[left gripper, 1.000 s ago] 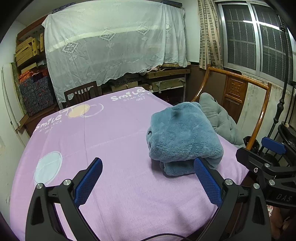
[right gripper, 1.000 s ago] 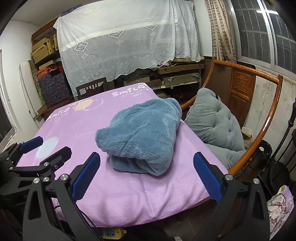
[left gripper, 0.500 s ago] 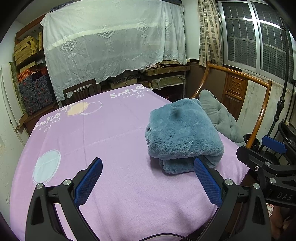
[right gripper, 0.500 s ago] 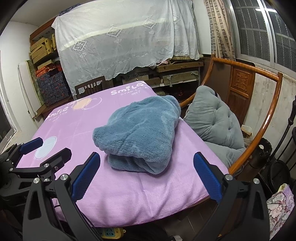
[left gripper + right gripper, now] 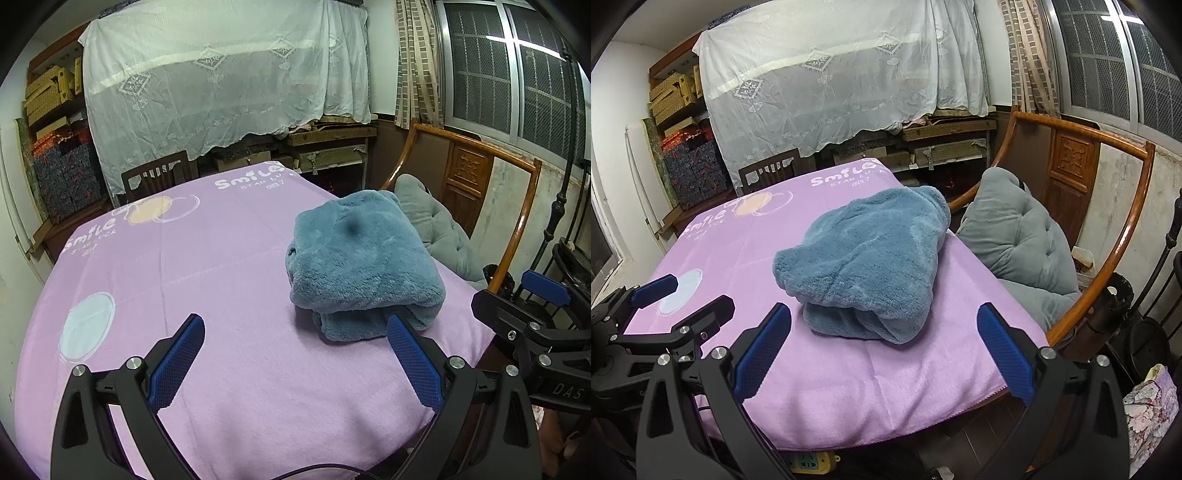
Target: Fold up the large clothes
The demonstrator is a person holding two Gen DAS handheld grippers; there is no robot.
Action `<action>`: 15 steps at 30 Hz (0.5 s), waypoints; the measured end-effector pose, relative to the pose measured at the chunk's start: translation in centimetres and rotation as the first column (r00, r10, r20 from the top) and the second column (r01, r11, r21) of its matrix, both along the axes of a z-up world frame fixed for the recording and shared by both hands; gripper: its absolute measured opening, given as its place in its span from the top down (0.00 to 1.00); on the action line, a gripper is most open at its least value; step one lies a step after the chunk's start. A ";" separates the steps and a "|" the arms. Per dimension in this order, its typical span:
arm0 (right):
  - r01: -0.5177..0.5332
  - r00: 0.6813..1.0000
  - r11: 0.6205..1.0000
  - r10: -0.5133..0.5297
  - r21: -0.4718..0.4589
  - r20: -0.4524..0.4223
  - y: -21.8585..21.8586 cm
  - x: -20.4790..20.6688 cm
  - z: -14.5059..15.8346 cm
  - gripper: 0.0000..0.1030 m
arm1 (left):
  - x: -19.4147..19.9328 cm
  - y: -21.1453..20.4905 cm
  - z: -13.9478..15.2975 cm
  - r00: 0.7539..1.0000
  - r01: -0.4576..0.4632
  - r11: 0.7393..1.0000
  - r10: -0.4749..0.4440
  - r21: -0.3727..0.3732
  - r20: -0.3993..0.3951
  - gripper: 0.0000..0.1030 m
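Note:
A fluffy blue-grey garment lies folded in a thick bundle on the purple cloth-covered table, near its right edge. It also shows in the right wrist view. My left gripper is open and empty, above the table's near part, just short of the bundle. My right gripper is open and empty, held over the table's near edge in front of the bundle. The left gripper shows at the left of the right wrist view, and the right gripper shows at the right of the left wrist view.
A wooden armchair with a grey cushion stands against the table's right side. A dark chair stands at the far end. Shelves draped with a white cloth line the back wall. A yellow power strip lies on the floor.
Both grippers have drawn back slightly and lifted, so the folded garment sits a little farther from them. The garment itself has not moved.

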State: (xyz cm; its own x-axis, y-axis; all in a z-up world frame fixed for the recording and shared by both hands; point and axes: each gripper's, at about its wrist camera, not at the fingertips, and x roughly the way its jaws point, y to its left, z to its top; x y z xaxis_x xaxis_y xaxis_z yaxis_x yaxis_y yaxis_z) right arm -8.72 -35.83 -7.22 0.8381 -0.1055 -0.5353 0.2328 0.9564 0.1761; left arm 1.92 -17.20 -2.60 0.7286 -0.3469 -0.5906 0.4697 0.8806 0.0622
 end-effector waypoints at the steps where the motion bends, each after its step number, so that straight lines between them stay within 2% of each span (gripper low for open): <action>1: 0.001 1.000 1.000 -0.001 0.000 -0.001 0.0 0.0 0.0 0.05 | 0.0 0.0 -0.1 1.000 0.005 1.000 -0.005 -0.002 -0.006 0.03; 8: 0.008 1.000 1.000 -0.007 0.024 -0.016 -0.6 -0.2 -0.8 0.05 | -0.9 0.0 -0.3 0.999 0.015 1.000 -0.015 0.005 0.047 0.03; 15: 0.013 0.999 0.998 -0.011 0.066 -0.033 -1.1 0.3 -1.7 0.05 | -0.1 -0.4 -1.2 1.000 0.000 1.000 0.000 0.028 0.003 0.03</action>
State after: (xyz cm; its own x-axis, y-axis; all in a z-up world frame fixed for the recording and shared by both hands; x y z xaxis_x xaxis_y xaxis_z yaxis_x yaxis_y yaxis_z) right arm -8.42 -36.94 -8.94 0.8188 -0.0788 -0.5687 0.2510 0.9400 0.2311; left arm 1.85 -17.61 -3.76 0.7307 -0.3299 -0.5976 0.4694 0.8785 0.0889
